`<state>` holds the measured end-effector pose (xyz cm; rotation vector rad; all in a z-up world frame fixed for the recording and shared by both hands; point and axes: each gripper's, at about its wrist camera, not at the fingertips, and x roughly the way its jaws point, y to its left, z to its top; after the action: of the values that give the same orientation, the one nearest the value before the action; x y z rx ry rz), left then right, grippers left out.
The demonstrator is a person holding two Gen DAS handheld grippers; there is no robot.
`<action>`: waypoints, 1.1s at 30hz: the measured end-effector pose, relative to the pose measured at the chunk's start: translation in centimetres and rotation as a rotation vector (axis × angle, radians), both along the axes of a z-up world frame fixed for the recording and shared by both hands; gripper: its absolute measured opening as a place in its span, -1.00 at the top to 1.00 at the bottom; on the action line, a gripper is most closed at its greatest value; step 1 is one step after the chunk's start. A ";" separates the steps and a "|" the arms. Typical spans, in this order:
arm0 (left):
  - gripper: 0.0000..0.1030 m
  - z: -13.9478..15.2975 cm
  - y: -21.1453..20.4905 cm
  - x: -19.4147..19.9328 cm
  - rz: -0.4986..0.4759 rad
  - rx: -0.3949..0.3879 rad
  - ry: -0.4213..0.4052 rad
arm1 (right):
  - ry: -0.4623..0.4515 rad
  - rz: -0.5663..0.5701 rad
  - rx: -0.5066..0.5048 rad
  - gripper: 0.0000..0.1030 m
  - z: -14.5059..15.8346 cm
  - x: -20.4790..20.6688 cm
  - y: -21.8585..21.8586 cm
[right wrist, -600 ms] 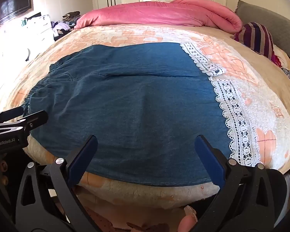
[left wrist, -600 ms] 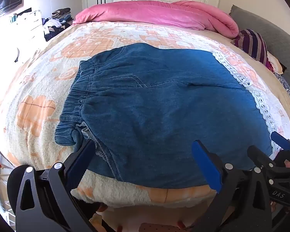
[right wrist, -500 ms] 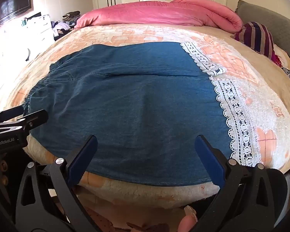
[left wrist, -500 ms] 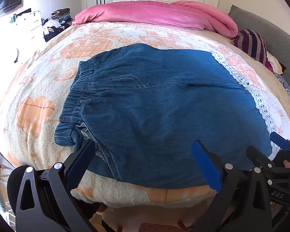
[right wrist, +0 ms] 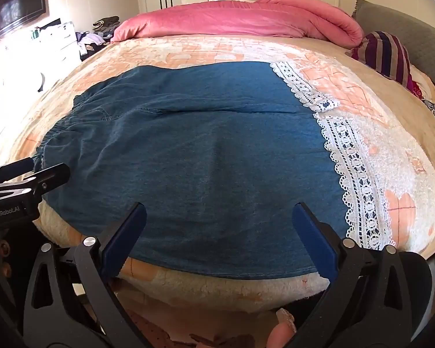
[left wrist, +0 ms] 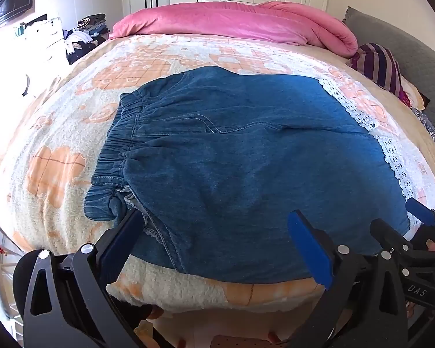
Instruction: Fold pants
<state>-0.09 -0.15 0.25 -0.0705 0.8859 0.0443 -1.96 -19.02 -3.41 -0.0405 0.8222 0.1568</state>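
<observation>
Now we hover both grippers, left point(left wrist: 217, 240) and right point(right wrist: 217, 232), jaws spread wide and empty, over the pants point(left wrist: 246, 156) lying flat on the bed point(left wrist: 58, 150); we should pinch the near hem evenly.

Left gripper point(left wrist: 217, 226) and right gripper point(right wrist: 219, 217) angled downward, fingers point(right wrist: 314, 240) spread wide.

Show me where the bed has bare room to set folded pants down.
Bare blanket lies left of the denim pants' elastic waistband, and a wide strip runs between the pants and the pink duvet. The right side is crowded: lace cuffs, then a striped garment. Both grippers hover open at the near edge.
</observation>
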 end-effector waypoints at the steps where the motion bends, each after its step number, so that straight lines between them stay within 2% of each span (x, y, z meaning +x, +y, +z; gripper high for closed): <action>1: -0.92 0.0 0.0 0.0 0.000 0.001 0.000 | -0.001 0.000 0.001 -0.84 0.0 0.0 0.0; 33: -0.92 0.4 0.3 0.0 0.003 0.014 -0.015 | -0.008 -0.008 -0.017 -0.84 -0.1 0.0 0.1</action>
<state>-0.09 0.19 0.60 -0.0587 0.8703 0.0526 -1.92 -18.97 -3.46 -0.0534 0.8159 0.1418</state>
